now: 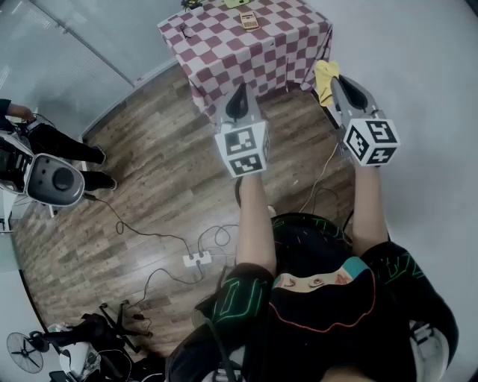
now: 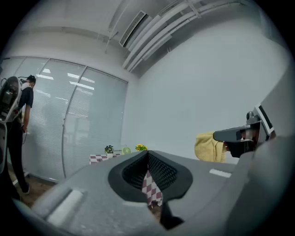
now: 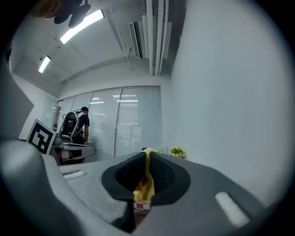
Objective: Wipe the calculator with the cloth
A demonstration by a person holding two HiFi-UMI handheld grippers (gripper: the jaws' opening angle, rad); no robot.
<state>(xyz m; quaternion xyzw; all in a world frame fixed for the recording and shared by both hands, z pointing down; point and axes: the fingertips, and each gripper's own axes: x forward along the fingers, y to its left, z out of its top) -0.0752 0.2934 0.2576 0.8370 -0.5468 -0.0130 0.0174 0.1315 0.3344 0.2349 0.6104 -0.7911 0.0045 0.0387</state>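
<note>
The calculator (image 1: pixel 249 20) lies on a table with a red-and-white checked cloth (image 1: pixel 224 45) at the far end of the head view. Both grippers hang in the air short of the table, well away from the calculator. My left gripper (image 1: pixel 240 95) is shut with nothing in it; in the left gripper view its jaws (image 2: pixel 148 154) meet, and the checked cloth shows through the gap below. My right gripper (image 1: pixel 337 80) is shut on a yellow cloth (image 1: pixel 326 80), which hangs between its jaws (image 3: pixel 147 154) as a yellow fold (image 3: pixel 144 186).
A person (image 1: pixel 52 145) stands at the left by a grey machine (image 1: pixel 52 179). Cables and a power strip (image 1: pixel 198 259) lie on the wooden floor. A fan (image 1: pixel 22 351) is at the bottom left. Small potted plants (image 2: pixel 109 149) stand on the table.
</note>
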